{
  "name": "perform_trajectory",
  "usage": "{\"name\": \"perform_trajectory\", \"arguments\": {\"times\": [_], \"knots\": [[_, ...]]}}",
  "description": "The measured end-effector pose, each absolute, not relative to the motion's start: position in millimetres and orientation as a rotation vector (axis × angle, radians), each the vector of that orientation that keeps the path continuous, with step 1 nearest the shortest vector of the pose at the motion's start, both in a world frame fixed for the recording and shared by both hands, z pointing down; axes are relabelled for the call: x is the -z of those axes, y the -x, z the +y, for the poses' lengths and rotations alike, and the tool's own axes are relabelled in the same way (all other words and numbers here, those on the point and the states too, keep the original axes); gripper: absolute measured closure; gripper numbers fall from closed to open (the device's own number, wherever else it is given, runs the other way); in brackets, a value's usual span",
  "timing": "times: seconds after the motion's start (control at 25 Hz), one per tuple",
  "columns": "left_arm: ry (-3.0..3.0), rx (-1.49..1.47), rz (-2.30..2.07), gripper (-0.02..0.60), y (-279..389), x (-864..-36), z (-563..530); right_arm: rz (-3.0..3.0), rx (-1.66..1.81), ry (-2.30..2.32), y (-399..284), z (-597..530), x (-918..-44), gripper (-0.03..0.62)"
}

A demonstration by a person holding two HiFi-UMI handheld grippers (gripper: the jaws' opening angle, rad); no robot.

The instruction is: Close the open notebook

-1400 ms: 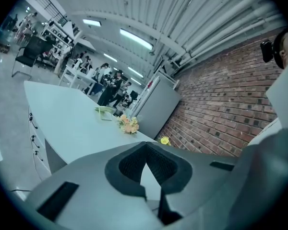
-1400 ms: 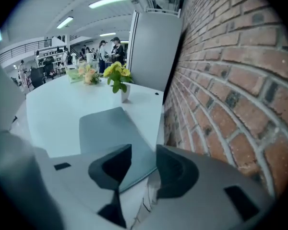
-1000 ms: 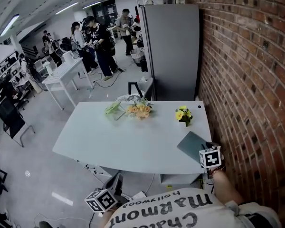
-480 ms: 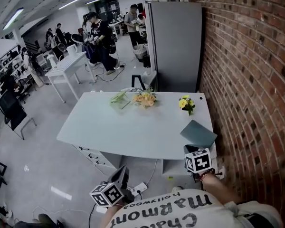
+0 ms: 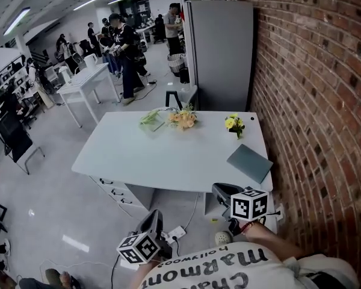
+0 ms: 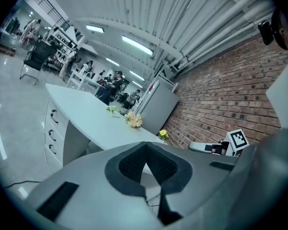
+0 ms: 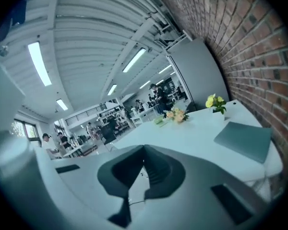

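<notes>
The notebook [image 5: 249, 162] lies shut and flat, grey-green cover up, at the right edge of the table [image 5: 162, 158], in the centre-right of the head view and at the right of the right gripper view [image 7: 244, 140]. No page stands up that I can make out, so I judge the closing itself to be done.

What has changed is the right gripper [image 5: 221, 191]. 1 second ago it sat right at the notebook's near corner; now it has pulled away toward the lower right of the head view, off the table edge and well apart from the cover. Its jaws, part-open then, are now clenched together with nothing between them, as its own view [image 7: 144, 147] shows. The table also sits higher and smaller in the frame than before, which suggests the person has stepped back.

The left gripper [image 5: 151, 220] hangs at the lower left of the head view, clear of the table. Its own view [image 6: 145, 143] shows the 2 pads meeting at the tips, empty.

The 2 flower bunches [image 5: 182, 119] [image 5: 232, 124] at the table's far side look undisturbed.

With both tools withdrawn and nothing held, this reads as the retreat after the task.
</notes>
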State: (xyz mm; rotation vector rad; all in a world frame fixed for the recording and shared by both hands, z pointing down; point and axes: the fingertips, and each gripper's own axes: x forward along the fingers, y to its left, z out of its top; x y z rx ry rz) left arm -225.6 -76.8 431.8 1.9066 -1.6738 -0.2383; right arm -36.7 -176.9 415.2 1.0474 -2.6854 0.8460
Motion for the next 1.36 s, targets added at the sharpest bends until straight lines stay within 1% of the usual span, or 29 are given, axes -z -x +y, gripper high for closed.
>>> {"name": "perform_trajectory", "arguments": {"times": [0.08, 0.48, 1.36], "knots": [[-1.908, 0.234, -1.667, 0.581, 222.7, -434.1, -73.9, -2.718, -0.834, -1.035, 38.8, -170.2, -409.2, 0.591], [-1.935, 0.230, -1.644, 0.581, 214.4, -431.3, -79.5, -2.645, -0.501, -1.071, 33.3, -160.5, -414.6, 0.591], [-1.980, 0.265, -1.626, 0.581, 215.4, -413.6, -100.6, -2.610, -0.460, -1.126, 22.7, -179.7, -407.7, 0.591]]}}
